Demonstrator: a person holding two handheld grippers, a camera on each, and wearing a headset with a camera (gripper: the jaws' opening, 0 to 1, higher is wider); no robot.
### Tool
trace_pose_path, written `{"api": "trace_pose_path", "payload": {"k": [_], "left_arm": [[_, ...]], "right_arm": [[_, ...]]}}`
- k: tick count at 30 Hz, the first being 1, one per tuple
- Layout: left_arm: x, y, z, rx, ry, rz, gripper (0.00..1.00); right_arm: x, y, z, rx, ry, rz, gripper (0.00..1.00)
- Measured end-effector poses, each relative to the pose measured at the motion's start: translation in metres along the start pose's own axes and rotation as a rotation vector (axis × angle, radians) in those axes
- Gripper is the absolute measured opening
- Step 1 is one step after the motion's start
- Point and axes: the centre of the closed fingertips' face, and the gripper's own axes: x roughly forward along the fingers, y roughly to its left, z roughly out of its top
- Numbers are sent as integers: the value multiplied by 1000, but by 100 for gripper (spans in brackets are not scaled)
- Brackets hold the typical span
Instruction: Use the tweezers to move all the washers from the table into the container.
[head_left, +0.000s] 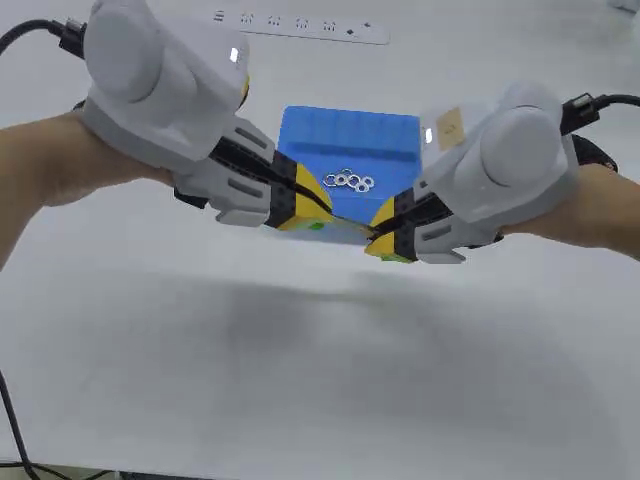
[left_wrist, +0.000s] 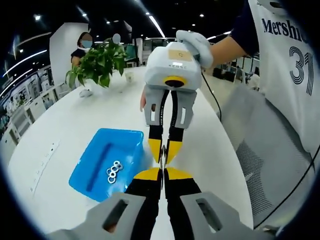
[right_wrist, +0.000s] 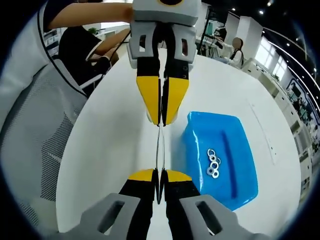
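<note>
Tweezers (right_wrist: 160, 145) stretch like a thin shiny line between the two grippers. The left gripper (head_left: 310, 203) comes in from 9 o'clock in the head view. The right gripper (head_left: 385, 237) comes in from 3 o'clock. They meet tip to tip just above the white worktop (head_left: 320, 380).

In the right gripper view, the right gripper's yellow fingers (right_wrist: 142, 176) sit at 6 o'clock. They are squeezed almost all the way together and pinch one end of the tweezers. The left gripper's fingers (right_wrist: 148, 95) hang down from 12 o'clock. They are squeezed together too and pinch the other end.

A blue container (head_left: 350, 125) stands on the worktop. In the head view it is at 12 o'clock from where the grippers meet, just behind them. In the right gripper view it is at 3 o'clock from the tweezers, close beside them. The washers (head_left: 348, 181) lie in a little bunch on the floor of the container, touching each other.

A white power strip (head_left: 300, 22) lies at the far edge of the worktop, at 12 o'clock. In the left gripper view, a green plant (left_wrist: 100, 62) stands far off at 11 o'clock.
</note>
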Motion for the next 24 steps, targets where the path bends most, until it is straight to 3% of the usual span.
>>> {"api": "trace_pose_path", "payload": {"k": [12,15,24], "left_arm": [[25,4,-32,-94,-4,-15,7],[29,4,-38,-104,-1,-19,7],[38,3,-55,-109,61,-25,7]], "right_arm": [[21,0,-27,-12,111,33,8],[23,2,-29,-4,124,41,8],[23,3,-26,2,120,37,9]]}}
